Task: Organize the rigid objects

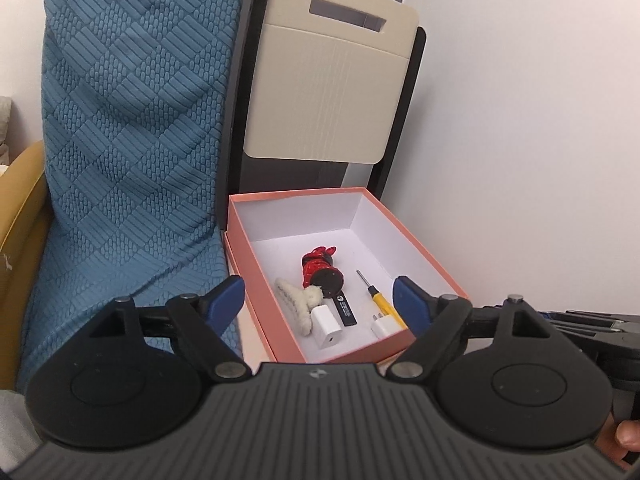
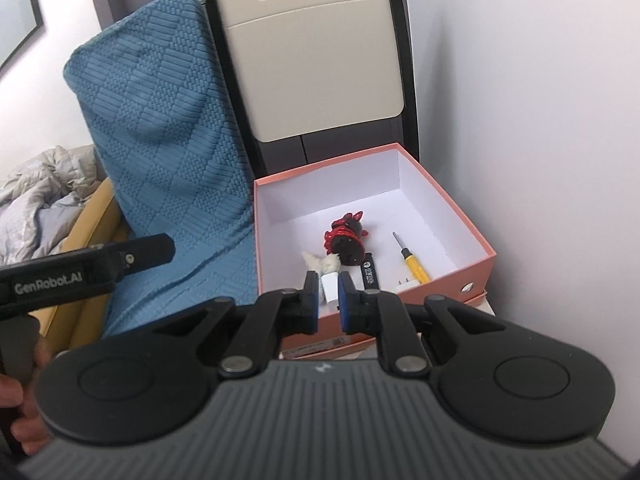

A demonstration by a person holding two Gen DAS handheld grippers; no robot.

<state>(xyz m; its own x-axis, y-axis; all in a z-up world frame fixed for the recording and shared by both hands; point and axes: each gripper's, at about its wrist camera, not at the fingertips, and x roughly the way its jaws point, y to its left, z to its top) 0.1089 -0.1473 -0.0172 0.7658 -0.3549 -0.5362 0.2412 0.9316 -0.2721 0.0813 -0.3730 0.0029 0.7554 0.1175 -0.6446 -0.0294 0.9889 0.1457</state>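
Inside the pink box (image 1: 424, 258) lie the figurine (image 1: 320, 270), screwdriver (image 1: 378, 300) and chargers (image 1: 326, 326). Left tongs (image 1: 318, 300) stand spread and empty; right tongs (image 2: 328, 298) nearly pressed together, empty. Best to lift clear without clipping the rim.

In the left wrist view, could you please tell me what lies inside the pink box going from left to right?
Fluffy hair clip → white charger → black USB stick → small white plug. The red figurine and yellow screwdriver overlap these, so I leave them out.

The white charger (image 2: 329, 285) is being partly hidden by the right gripper (image 2: 328, 300) (its fingers crossing it); the black stick's (image 2: 370, 274) label is too small to be read.
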